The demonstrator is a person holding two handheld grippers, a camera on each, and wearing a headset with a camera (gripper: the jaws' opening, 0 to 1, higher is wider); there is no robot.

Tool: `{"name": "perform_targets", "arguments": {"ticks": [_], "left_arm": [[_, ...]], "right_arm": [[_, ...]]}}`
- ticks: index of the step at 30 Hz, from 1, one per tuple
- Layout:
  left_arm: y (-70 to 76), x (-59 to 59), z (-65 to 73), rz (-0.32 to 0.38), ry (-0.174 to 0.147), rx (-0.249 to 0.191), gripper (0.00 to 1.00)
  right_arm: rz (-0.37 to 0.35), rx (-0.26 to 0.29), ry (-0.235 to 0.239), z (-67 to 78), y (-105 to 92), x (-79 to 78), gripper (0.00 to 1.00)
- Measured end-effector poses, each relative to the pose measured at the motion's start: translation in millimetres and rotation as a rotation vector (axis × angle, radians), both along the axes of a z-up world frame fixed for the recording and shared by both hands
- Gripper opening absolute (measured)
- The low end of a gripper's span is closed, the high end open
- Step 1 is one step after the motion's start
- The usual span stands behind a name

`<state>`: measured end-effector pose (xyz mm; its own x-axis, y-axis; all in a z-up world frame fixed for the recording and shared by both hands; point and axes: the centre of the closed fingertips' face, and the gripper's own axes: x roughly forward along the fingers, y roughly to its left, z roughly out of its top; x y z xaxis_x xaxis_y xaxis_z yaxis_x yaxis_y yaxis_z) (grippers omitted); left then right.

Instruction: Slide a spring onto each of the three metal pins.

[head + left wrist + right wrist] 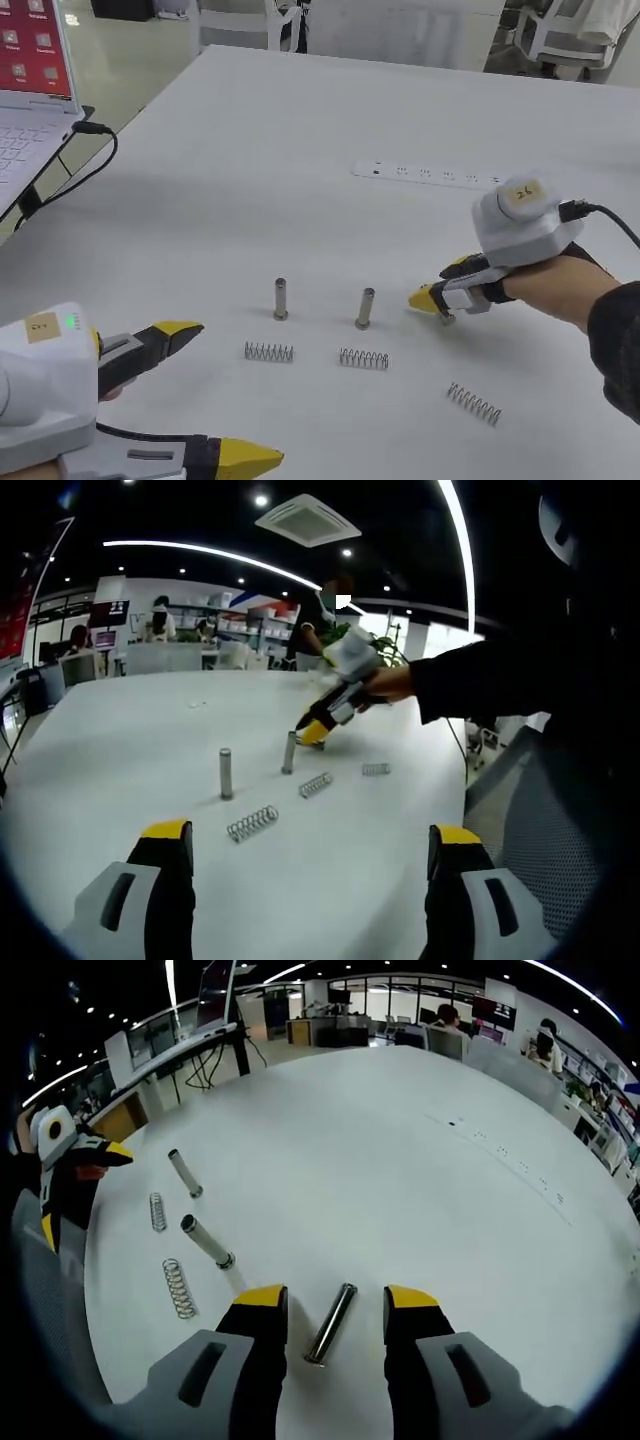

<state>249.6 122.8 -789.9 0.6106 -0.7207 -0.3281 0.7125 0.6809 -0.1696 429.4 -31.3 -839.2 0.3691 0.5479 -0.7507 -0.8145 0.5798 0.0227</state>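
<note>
Left gripper nearest us, jaws wide apart, empty. Left spring, middle spring and right spring lie flat on the table. Behind them, left pin and middle pin stand upright. Right gripper is unclamped, straddling the third pin.

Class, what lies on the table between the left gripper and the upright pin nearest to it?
One spring lies on its side between the left gripper and that pin, touching neither; the left gripper view shows it.
</note>
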Motion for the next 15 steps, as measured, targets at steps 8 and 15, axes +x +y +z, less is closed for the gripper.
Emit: {"name": "perform_targets", "arguments": {"ticks": [8,15], "left_arm": [[2.1,-1.6,-0.7,0.004,0.004,-0.004,0.94],[3.8,-1.5,-0.9,0.011,0.006,-0.008,0.94]], "right_arm": [[-0.024,-0.042,0.035,-7.5,-0.1,1.0,0.27],[-0.047,-0.065,0.059,-14.1,-2.4,4.0,0.23]]}}
